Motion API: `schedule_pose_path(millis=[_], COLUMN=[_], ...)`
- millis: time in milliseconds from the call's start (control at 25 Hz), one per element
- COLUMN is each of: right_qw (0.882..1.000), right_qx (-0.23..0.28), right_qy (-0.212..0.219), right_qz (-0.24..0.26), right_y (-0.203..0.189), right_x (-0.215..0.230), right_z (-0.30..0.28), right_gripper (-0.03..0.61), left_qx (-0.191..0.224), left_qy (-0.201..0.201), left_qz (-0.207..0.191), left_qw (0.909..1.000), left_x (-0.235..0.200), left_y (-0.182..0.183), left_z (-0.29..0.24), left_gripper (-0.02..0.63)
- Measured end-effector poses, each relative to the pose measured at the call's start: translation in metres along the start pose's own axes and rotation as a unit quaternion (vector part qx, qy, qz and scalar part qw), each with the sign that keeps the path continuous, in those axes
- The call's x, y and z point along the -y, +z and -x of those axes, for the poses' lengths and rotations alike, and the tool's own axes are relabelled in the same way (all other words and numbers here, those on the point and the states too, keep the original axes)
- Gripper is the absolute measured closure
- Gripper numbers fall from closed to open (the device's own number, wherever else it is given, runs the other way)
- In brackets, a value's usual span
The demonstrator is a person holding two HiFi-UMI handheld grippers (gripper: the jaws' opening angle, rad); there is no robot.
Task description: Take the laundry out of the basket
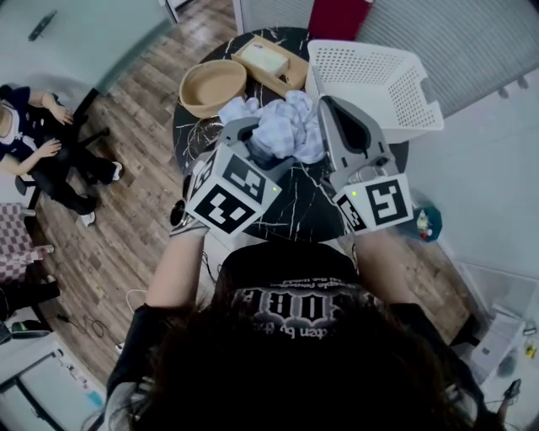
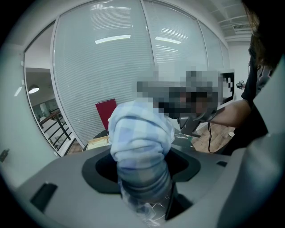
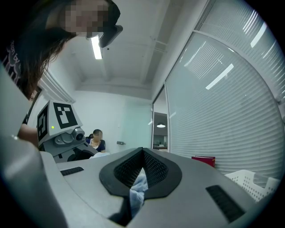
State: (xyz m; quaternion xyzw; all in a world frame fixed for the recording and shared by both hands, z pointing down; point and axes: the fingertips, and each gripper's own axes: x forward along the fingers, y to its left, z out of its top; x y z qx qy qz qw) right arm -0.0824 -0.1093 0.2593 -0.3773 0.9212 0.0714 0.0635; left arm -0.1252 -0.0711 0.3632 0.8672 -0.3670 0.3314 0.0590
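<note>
A light blue checked cloth (image 1: 282, 126) hangs bunched above the black marble table (image 1: 303, 210), held from both sides. My left gripper (image 1: 251, 141) is shut on a thick roll of it; in the left gripper view the cloth (image 2: 140, 142) fills the gap between the jaws of the left gripper (image 2: 142, 168). My right gripper (image 1: 325, 106) pinches its right end, and in the right gripper view a small fold of the cloth (image 3: 137, 192) shows in the nearly closed right gripper (image 3: 142, 171). The white perforated laundry basket (image 1: 379, 80) stands tilted at the table's far right and looks empty.
A wooden bowl (image 1: 212, 87) and a wooden tray (image 1: 271, 61) stand at the table's far side. A red panel (image 1: 337, 17) leans behind the table. A seated person (image 1: 34, 143) is on the wood floor to the left. Glass walls with blinds lie beyond.
</note>
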Motion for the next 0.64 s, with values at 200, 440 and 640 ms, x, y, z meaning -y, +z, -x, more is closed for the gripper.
schedule_pose_path(millis=[200, 440, 640], right_qw=[1.000, 1.000, 1.000], right_qx=[-0.004, -0.005, -0.006], right_qy=[-0.002, -0.003, -0.006], right_qz=[0.003, 0.002, 0.002], right_y=[-0.0010, -0.0013, -0.0009], right_x=[0.0003, 0.0026, 0.0057], right_z=[0.0010, 0.0018, 0.0022], right_gripper=[0.552, 0.552, 0.552], left_qx=[-0.003, -0.001, -0.001], left_qy=[0.002, 0.002, -0.001], left_qz=[-0.006, -0.004, -0.004], left_qw=[1.0000, 1.0000, 1.0000], left_x=[-0.0006, 0.0006, 0.0020], left_y=[0.0035, 0.0069, 0.0093], left_z=[0.0019, 0.0000, -0.0001], left_gripper=[0.330, 0.330, 0.330])
